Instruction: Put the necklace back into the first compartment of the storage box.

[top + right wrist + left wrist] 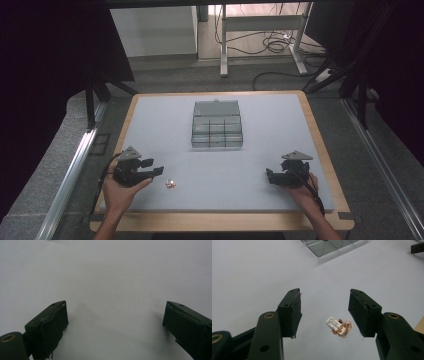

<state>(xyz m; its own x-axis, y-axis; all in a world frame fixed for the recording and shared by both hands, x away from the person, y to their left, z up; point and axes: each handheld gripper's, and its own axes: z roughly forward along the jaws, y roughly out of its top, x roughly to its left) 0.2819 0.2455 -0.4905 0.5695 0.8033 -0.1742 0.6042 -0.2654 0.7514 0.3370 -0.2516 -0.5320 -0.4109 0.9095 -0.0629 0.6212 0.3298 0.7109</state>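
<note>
A small rose-gold chain with a white tag (339,326) lies loose on the grey bench (260,165), between the wide-open jaws of the left gripper (324,312) and touching neither. It looks light, limp and tangle-prone, so pinching the bunched chain beside the tag seems safest. The tag's print is too small to read. The right gripper (115,322) rests apart, its jaws wide and empty.

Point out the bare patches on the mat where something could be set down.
The mat lies bare left and right of the clear compartment box, and between the box and the near edge. It is tighter beside the left gripper, where a small gold jewellery piece with a tag lies.
</note>
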